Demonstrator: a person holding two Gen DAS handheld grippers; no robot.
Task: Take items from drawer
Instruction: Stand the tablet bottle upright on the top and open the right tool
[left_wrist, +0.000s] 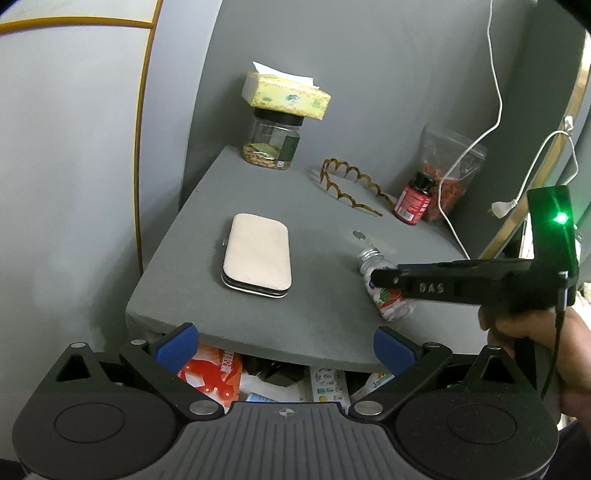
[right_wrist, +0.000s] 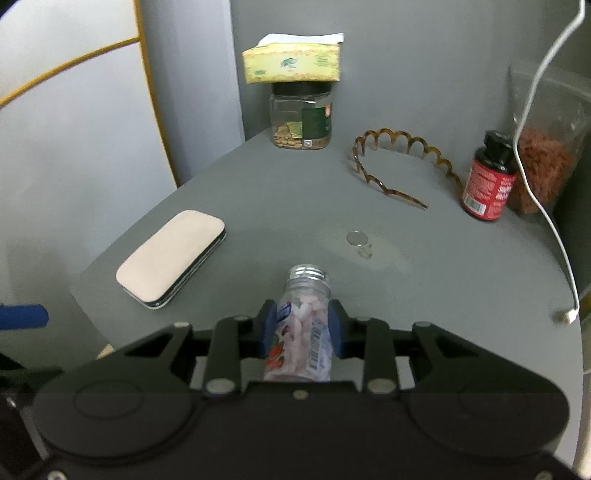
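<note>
My left tool hangs released, blue pads wide apart and nothing between them, at the front edge of the grey desk, just above the open drawer beneath it. That drawer is far from emptied: I see a red-and-white printed packet, a strip with small icons and other paper packs, partly hidden by the desk's edge.

On the desk, left of the small clear plastic bottle with a threaded silver neck and fruit label, lies the flat beige pouch with a metal rim. I judge it already taken out, though I cannot be sure. My right tool is clenched on the bottle's sides. The bottle points neck-forward and holds pale pink and white pieces. Whether it already rests on the desk I cannot tell.

Behind the bottle stands a clear jar with a black lid, a low layer of nuts at its bottom, and a yellow tissue box sitting on top of it. Right of the bottle lie a brown scalloped headband, a red-labelled dark pill bottle and a clear bag of reddish dried bits.

So one item is in hand, and more remain in the drawer.
</note>
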